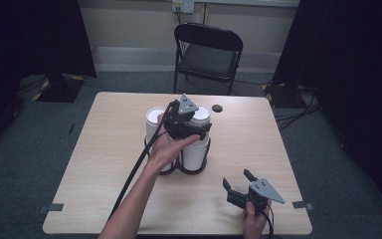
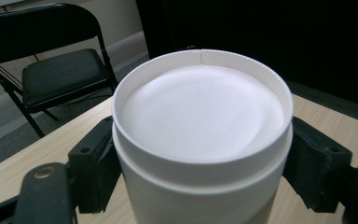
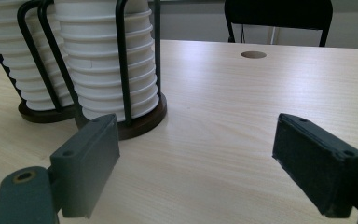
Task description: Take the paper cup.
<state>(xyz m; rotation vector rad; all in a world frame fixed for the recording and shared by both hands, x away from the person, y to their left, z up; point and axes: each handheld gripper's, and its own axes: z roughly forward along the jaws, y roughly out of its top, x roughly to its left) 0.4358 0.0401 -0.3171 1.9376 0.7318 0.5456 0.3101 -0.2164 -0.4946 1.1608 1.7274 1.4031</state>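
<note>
Right tool sits spread, holding nothing; left tool pinches the top paper cup.

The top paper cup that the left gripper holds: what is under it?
Under the top paper cup stands a stack of white cups in a black wire holder with a dark round base. The left gripper hides how the cups nest.

Two stacks of white paper cups in a black wire holder stand mid-table, blocking the centre; its upright rods fence each stack's sides, leaving the tops reachable from above. The tabletop to the right lies open, past a small round hole. A folding chair stands beyond the far edge.
</note>
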